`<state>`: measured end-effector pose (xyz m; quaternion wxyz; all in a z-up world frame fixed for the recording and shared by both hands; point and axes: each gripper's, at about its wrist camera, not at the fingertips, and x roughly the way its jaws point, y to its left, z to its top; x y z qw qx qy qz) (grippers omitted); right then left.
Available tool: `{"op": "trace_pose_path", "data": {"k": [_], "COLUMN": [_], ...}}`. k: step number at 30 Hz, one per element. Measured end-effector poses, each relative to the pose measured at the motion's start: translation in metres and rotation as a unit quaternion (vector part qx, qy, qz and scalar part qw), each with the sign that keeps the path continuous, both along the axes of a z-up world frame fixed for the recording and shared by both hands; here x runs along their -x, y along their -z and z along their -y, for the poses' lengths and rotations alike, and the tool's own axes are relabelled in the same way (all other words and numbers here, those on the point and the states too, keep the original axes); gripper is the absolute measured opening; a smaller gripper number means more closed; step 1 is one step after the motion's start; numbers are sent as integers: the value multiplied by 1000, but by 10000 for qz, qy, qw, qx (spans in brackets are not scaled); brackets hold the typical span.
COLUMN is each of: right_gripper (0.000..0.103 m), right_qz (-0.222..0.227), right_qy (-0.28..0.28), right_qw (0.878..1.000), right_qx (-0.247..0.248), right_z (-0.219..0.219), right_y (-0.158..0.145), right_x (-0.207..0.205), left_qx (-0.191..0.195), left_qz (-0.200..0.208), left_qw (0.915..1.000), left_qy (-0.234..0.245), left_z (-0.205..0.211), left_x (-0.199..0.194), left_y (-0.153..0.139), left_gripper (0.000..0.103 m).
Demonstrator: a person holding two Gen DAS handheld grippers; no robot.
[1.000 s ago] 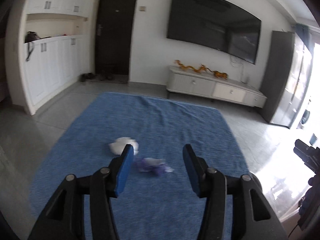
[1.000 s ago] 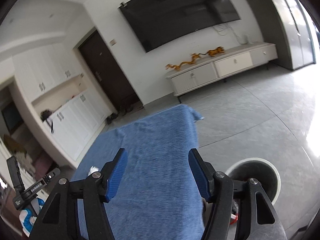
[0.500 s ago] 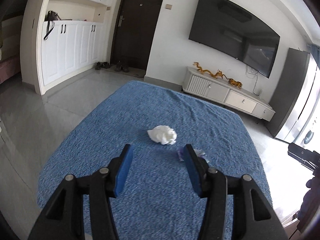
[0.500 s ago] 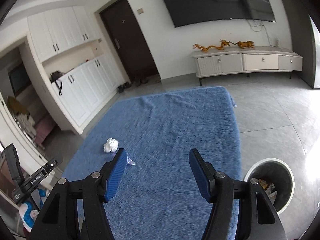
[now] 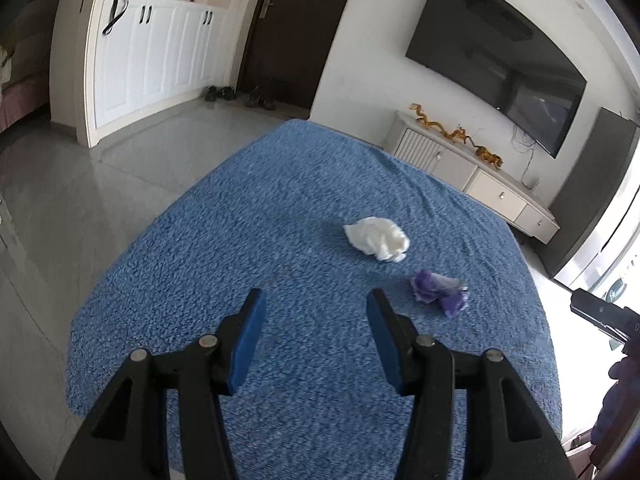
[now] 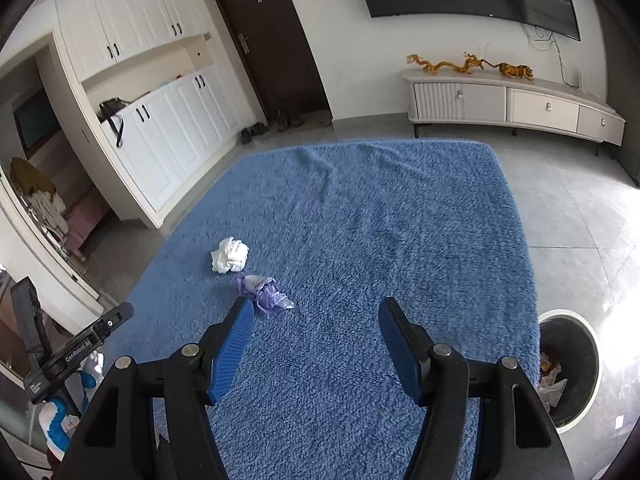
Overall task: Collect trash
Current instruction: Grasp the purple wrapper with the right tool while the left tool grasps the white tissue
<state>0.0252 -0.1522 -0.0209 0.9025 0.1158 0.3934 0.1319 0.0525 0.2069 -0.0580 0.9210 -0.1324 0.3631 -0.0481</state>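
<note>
A crumpled white tissue (image 5: 378, 237) and a crumpled purple wrapper (image 5: 438, 288) lie on a blue cloth-covered table (image 5: 280, 208). My left gripper (image 5: 316, 316) is open and empty above the cloth, with both pieces ahead and to its right. In the right wrist view the tissue (image 6: 231, 255) and the wrapper (image 6: 264, 292) lie ahead and to the left of my right gripper (image 6: 316, 324), which is open and empty. The wrapper sits just beyond its left fingertip. A round trash bin (image 6: 568, 368) with litter inside stands on the floor at the table's right side.
A white TV cabinet (image 6: 512, 106) with orange dragon figures stands against the far wall under a wall TV (image 5: 496, 52). White cupboards (image 5: 156, 52) and a dark door (image 5: 288, 32) are at the left. Grey tile floor surrounds the table.
Both grippers have tilted down towards the table and come closer to it. The tissue and wrapper have shifted to the right in the left view and come into the right view.
</note>
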Motion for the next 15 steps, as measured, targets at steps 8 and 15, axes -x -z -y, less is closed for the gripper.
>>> {"op": "trace_pose_path", "data": {"k": [8, 15], "right_gripper": [64, 64], "right_qz": [-256, -419], "right_qy": [-425, -1196], "right_qw": [9985, 9905], "right_qx": [229, 525], "right_z": [-29, -67], "right_y": [23, 51], "right_x": [-28, -58], "left_qx": [-47, 54], "left_qz": [-398, -635], "left_qw": [9992, 9978], "left_qy": [-74, 207], "left_z": [-8, 6], "left_x": [-25, -58], "left_y": [28, 39], "left_gripper": [51, 51]}}
